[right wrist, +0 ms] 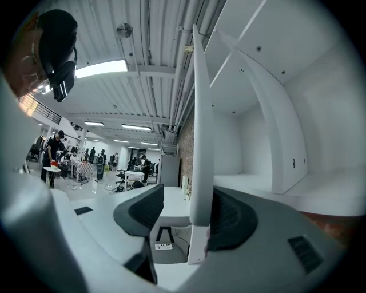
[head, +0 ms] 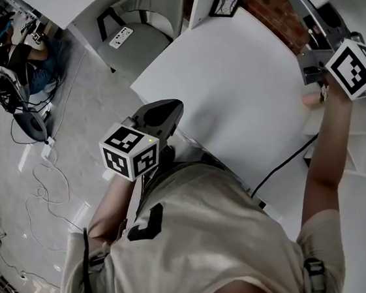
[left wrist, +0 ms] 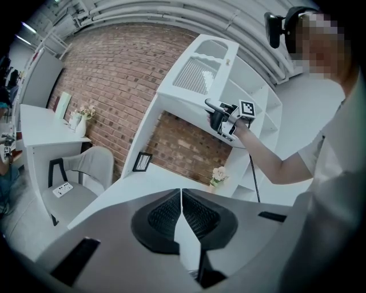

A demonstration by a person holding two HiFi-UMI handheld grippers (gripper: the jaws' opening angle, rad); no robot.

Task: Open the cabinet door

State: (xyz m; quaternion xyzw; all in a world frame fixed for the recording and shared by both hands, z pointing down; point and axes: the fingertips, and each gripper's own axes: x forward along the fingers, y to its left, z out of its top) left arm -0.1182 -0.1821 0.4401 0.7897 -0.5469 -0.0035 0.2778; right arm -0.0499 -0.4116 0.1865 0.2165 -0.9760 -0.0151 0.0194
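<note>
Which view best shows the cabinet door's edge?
The right gripper view: the white cabinet door's edge stands upright between the right tool's jaws. The left gripper view shows it small and distant; the head view hardly shows it.

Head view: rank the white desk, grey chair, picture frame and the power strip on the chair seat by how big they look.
1. white desk
2. grey chair
3. picture frame and power strip: they look about alike, so I won't rank them.
</note>
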